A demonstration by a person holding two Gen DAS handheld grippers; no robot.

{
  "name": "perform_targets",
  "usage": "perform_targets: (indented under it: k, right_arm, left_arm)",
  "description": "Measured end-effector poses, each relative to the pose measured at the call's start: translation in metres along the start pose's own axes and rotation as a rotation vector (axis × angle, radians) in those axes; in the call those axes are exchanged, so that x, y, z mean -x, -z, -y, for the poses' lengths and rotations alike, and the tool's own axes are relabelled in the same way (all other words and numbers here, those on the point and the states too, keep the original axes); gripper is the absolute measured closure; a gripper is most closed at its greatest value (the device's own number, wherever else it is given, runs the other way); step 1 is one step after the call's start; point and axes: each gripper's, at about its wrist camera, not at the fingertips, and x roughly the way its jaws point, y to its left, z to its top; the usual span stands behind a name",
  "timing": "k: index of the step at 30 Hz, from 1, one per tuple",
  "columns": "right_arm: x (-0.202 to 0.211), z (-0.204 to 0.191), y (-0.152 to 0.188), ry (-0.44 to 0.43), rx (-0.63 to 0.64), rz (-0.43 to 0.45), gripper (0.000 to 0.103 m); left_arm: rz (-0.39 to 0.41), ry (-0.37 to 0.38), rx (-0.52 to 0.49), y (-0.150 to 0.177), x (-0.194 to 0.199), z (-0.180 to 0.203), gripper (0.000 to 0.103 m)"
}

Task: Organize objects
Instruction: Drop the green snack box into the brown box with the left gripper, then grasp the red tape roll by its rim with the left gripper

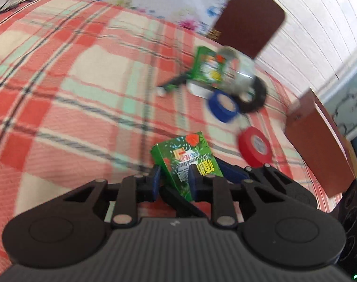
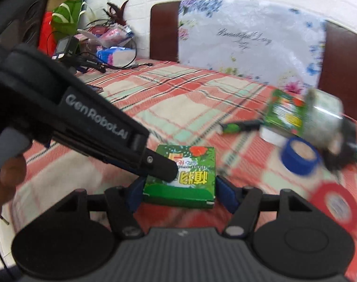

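Between our left gripper's (image 1: 173,181) blue pads sits a green box (image 1: 185,162), tilted, and the pads press on its two sides, so those jaws are clenched on it. Seen from the right wrist, the same box (image 2: 180,176) lies between the right gripper's (image 2: 178,193) pads too; the left pad (image 2: 136,193) looks to touch the box's side, while a thin gap shows by the right pad (image 2: 226,193), so we cannot tell whether that grip is firm. Our left gripper crosses this view from the upper left, its black fingertip resting on the box's top.

Beyond the box spreads a plaid cloth (image 1: 72,89) in red, cream and mint. To the right of the box, near us, lies a red tape roll (image 1: 254,146). Farther off sits a blue tape roll (image 1: 223,105), just beside a black roll (image 1: 258,94) behind it. Next to them a clear jar (image 1: 237,72) lies on its side, with a second green box (image 1: 205,68) against it. A green-and-black pen (image 1: 172,83) lies left of that heap; all of this is blurred.

At the far edge stand brown chair backs (image 1: 249,16) and a floral sheet (image 2: 249,40). On the far left of the right view, cables, bags and a small device (image 2: 65,47) crowd the cloth.
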Motion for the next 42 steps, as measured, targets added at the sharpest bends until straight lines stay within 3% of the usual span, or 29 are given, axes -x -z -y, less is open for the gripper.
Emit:
perform_targets:
  k: [5,11,16,20,23,26,29,32,33,35,37,42]
  right_arm:
    - [0.053,0.058,0.003,0.185,-0.126,0.147,0.039]
    - [0.124,0.15,0.006,0.506,-0.214,0.311,0.039]
    - [0.157,0.223,0.017,0.691,-0.289,0.324,0.039]
    - [0.162,0.268,0.027,0.752,-0.344,0.289,0.039]
    - [0.154,0.287,0.033,0.765,-0.376,0.252,0.033]
    - [0.154,0.286,0.036,0.783,-0.389,0.277,0.03]
    - [0.163,0.268,0.045,0.78,-0.391,0.322,0.03]
    - [0.165,0.237,0.05,0.765,-0.353,0.361,0.03]
    - [0.164,0.225,0.051,0.749,-0.349,0.368,0.03]
    - [0.163,0.197,0.056,0.737,-0.325,0.392,0.028]
    - [0.156,0.18,0.059,0.656,-0.327,0.361,0.029]
    - [0.118,0.139,0.06,0.467,-0.313,0.179,0.029]
  left_arm:
    - [0.043,0.102,-0.191,-0.029,-0.017,0.092,0.076]
    - [0.094,0.268,-0.428,-0.054,-0.054,0.231,0.075]
    - [0.093,0.356,-0.557,-0.049,-0.097,0.317,0.069]
    - [0.068,0.371,-0.584,-0.044,-0.131,0.348,0.068]
    - [0.049,0.341,-0.584,-0.04,-0.152,0.353,0.068]
    - [0.025,0.313,-0.589,-0.035,-0.154,0.348,0.067]
    - [0.039,0.341,-0.577,-0.032,-0.134,0.33,0.066]
    - [0.118,0.367,-0.609,-0.025,-0.099,0.305,0.065]
    - [0.136,0.352,-0.622,-0.021,-0.087,0.297,0.058]
    - [0.145,0.314,-0.629,-0.015,-0.068,0.277,0.057]
    - [0.141,0.277,-0.615,-0.009,-0.054,0.253,0.055]
    - [0.113,0.061,-0.566,0.003,-0.042,0.191,0.053]
